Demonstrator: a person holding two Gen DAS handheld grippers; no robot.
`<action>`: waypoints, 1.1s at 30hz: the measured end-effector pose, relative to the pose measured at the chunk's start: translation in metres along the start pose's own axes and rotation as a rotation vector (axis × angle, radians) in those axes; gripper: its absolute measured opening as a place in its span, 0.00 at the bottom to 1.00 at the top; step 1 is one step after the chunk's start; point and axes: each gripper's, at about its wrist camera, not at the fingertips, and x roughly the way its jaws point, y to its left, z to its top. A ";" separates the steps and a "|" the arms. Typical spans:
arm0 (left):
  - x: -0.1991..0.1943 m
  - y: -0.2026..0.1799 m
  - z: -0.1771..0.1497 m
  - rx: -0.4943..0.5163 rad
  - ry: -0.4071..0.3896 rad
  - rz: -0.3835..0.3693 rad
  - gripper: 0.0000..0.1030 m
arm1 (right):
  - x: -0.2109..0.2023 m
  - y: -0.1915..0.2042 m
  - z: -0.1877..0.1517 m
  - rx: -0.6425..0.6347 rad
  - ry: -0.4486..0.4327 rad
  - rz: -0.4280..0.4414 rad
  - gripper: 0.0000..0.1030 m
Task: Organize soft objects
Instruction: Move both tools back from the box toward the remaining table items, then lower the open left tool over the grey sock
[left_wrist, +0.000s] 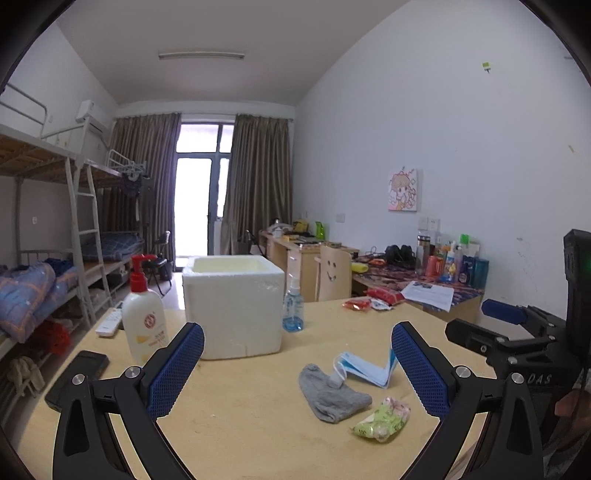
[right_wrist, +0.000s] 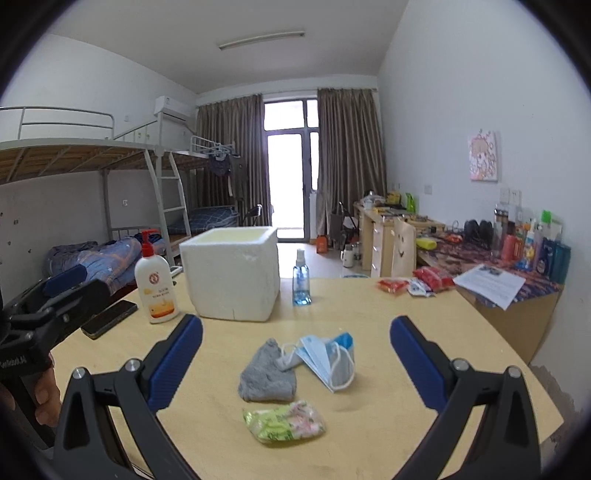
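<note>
A grey sock lies on the wooden table, touching a folded blue face mask. A green tissue pack rests just in front of them. Behind stands an open white foam box. My left gripper is open and empty above the table, left of the three soft items. My right gripper is open and empty, with the sock and mask seen between its blue pads. Each gripper shows at the edge of the other's view.
A lotion pump bottle, a blue spray bottle, a black phone and a white remote stand around the box. Red snack packets lie at the far edge. A cluttered desk is on the right.
</note>
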 end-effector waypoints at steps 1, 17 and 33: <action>0.002 -0.001 -0.003 0.001 0.006 -0.006 0.99 | 0.000 -0.001 -0.002 0.004 0.004 -0.001 1.00; 0.048 -0.013 -0.042 0.039 0.163 -0.012 0.99 | 0.021 -0.019 -0.025 0.052 0.095 -0.015 1.00; 0.111 -0.023 -0.057 0.041 0.344 -0.106 0.99 | 0.059 -0.033 -0.035 0.068 0.230 -0.090 1.00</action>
